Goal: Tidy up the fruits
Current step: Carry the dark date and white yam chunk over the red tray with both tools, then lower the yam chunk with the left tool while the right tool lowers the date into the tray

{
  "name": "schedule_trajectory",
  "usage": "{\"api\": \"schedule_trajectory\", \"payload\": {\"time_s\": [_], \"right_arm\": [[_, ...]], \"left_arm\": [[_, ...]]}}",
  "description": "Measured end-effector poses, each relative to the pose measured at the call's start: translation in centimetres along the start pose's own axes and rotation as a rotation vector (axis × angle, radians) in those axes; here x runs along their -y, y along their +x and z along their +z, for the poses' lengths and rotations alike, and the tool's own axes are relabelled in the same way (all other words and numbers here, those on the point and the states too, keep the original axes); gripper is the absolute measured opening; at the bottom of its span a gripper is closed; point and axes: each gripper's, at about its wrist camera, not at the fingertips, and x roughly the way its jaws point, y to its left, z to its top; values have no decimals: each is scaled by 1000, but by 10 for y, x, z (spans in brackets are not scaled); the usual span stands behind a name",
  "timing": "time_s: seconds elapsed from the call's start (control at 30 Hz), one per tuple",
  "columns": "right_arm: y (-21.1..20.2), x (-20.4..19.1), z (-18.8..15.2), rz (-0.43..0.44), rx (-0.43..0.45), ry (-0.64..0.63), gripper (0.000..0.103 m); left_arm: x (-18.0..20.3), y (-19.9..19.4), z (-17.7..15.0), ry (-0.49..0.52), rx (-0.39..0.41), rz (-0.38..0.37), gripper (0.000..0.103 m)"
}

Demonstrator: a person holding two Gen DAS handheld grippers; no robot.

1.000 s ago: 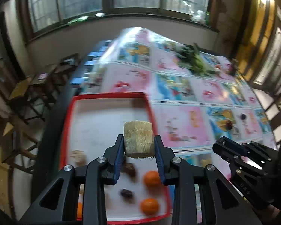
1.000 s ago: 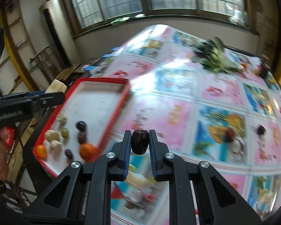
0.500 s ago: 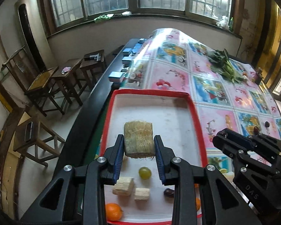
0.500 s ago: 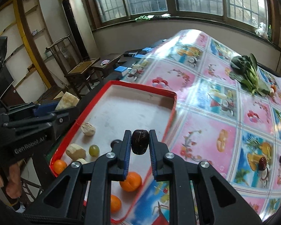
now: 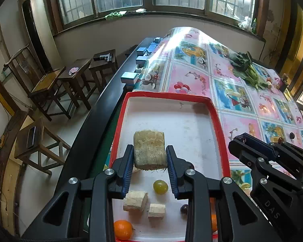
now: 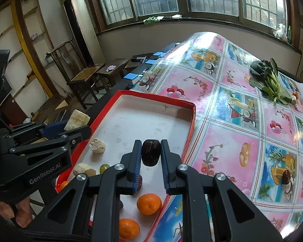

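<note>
Two tools are hovering over the red-rimmed tray (image 5: 217,113) that is sitting at the near left corner of the bench (image 5: 192,80), on its glossy fruit-print cloth. The left tool (image 5: 149,168) is clamping a fibrous, straw-coloured chunk (image 5: 149,151) squarely between its blue-padded fingers, holding it above the tray's white floor, toward the tray's left side. The right tool (image 6: 151,159) is pinching a dark, wrinkled date (image 6: 150,154) between its own blue pads, and it is hanging over the tray's middle, nearer the right rim. Below them, the near end of the tray is already carrying a scatter of things: a green grape (image 5: 160,187), two pale cut pieces (image 5: 135,200) lying just beside each other, a rounder pale lump (image 6: 98,145) closer to the left rim, a small dark fruit (image 5: 184,209), and several oranges (image 6: 149,203) gathered toward the near rim. The far half of the tray is showing bare white. Out on the cloth, near the right edge of the bench, two more dark dates (image 6: 286,176) are still lying loose, well apart from the tray. A bunch of leafy greens (image 6: 270,80) is resting toward the far right corner of the bench.
</note>
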Motion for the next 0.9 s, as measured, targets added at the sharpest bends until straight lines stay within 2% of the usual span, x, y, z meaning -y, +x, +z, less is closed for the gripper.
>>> {"api": "schedule_trajectory", "payload": {"time_s": [0.63, 0.9], "right_arm": [[48, 6, 19, -10, -96, 27, 20], [74, 10, 21, -21, -162, 32, 20]], "left_arm": [[-8, 47, 17, -6, -70, 51, 31], [-8, 71, 28, -15, -104, 39, 31]]}}
